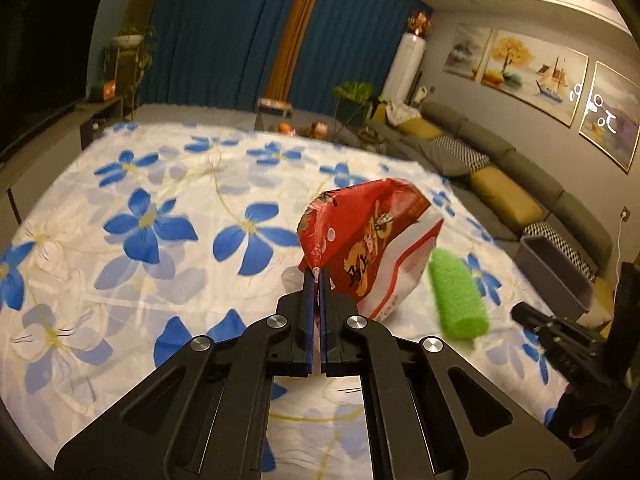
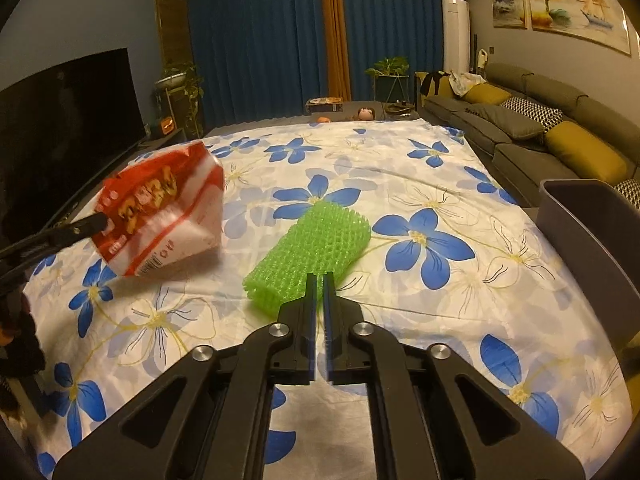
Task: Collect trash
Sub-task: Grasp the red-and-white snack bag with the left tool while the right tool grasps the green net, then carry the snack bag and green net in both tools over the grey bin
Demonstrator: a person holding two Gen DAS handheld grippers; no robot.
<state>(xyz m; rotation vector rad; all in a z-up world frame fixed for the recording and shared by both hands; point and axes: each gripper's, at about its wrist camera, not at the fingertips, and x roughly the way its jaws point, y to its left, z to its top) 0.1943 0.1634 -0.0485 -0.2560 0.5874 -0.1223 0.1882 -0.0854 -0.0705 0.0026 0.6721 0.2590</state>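
Here the red and white snack bag [image 1: 372, 248] is pinched at one corner by the left tongs [image 1: 318, 270], whose jaws are closed flat on the wrapper; the bag stands tilted up off the flowered cloth [image 1: 140, 184] that covers the tabletop. The green foam net sleeve [image 2: 316, 246] lies on the cloth to the bag's right, apart from it. The right wrist view shows the sleeve's near end just in front of the right tongs [image 2: 319, 280], whose jaws stand a narrow slit apart with nothing between them, not gripping the sleeve. That view also shows the bag's barcode side and a grey bin [image 2: 592, 220] at the tabletop's right edge. The left wrist view gives the bag's printed front and the right tongs only as a dark shape at the right edge.
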